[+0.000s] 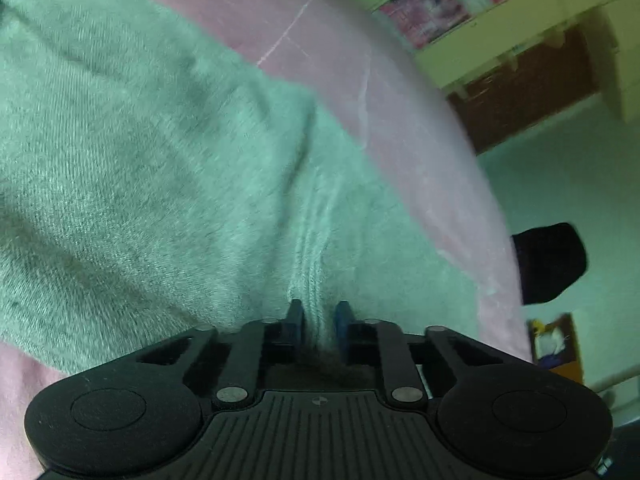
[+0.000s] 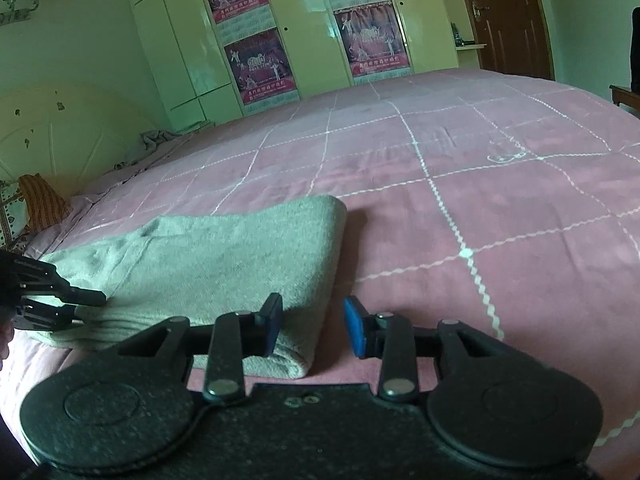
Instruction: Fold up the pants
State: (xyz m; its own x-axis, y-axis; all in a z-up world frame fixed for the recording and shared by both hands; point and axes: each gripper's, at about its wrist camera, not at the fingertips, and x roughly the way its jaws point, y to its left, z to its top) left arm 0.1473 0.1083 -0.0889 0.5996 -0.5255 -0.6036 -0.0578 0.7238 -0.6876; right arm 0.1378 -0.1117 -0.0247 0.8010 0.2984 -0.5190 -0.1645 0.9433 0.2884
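On a pink checked bedspread (image 2: 480, 184), the left gripper (image 1: 318, 320) has its 2 fingers pinched tight on a ridge of the grey-green pants (image 2: 208, 256), gathered between the pads. The right gripper (image 2: 312, 328) stands partly open, gripping nothing, its left finger over the garment's near corner. The pants lie folded flat, thick, soft and fleecy. Judged next: the right must close on that corner before another fold.
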